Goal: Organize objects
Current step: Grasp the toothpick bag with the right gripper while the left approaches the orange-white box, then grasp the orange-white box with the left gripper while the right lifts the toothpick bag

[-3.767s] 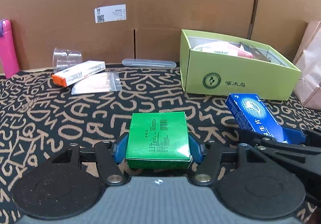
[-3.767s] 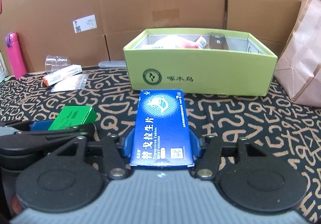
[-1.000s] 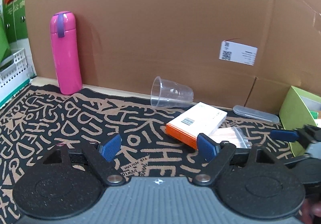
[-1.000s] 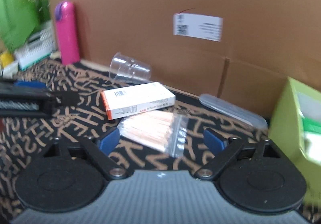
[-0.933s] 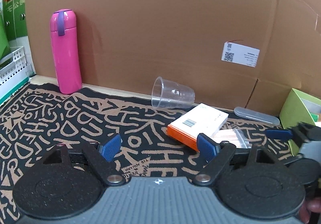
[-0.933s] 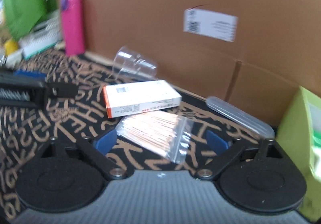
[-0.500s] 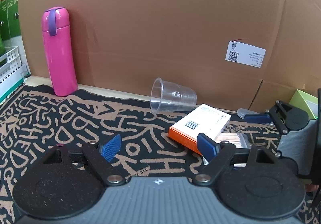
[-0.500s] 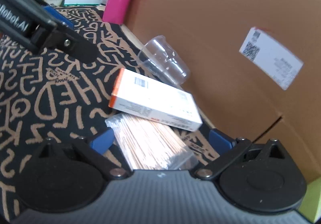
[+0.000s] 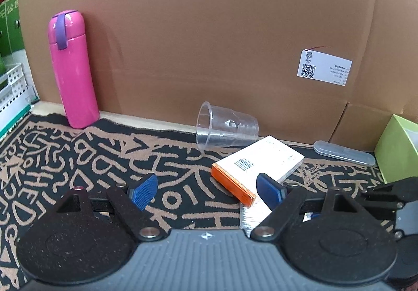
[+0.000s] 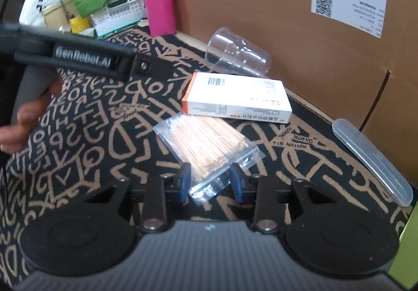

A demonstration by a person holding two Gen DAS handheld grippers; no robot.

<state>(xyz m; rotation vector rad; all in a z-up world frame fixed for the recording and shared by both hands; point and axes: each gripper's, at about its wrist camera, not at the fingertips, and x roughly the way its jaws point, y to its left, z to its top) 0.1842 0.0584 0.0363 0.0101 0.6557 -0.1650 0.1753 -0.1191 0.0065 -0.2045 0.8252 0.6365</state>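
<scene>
Closed further within the last half second, the right claw (image 10: 210, 181) is now clamped on the swab bag (image 10: 206, 144) lying beside the orange-white box (image 10: 236, 96); the left claw (image 9: 206, 188) is held open, empty. A lift seems next.

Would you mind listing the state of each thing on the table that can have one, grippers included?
Left gripper: jaws open, nothing between them.
Right gripper: jaws just closed onto the bag's end.
Bag of swabs: lying flat, gripped at its near end.
White and orange box: lying flat, closed.
Clear cup: tipped on its side, empty.
Pink bottle: upright, lid on.
Clear case: lying flat, closed.
</scene>
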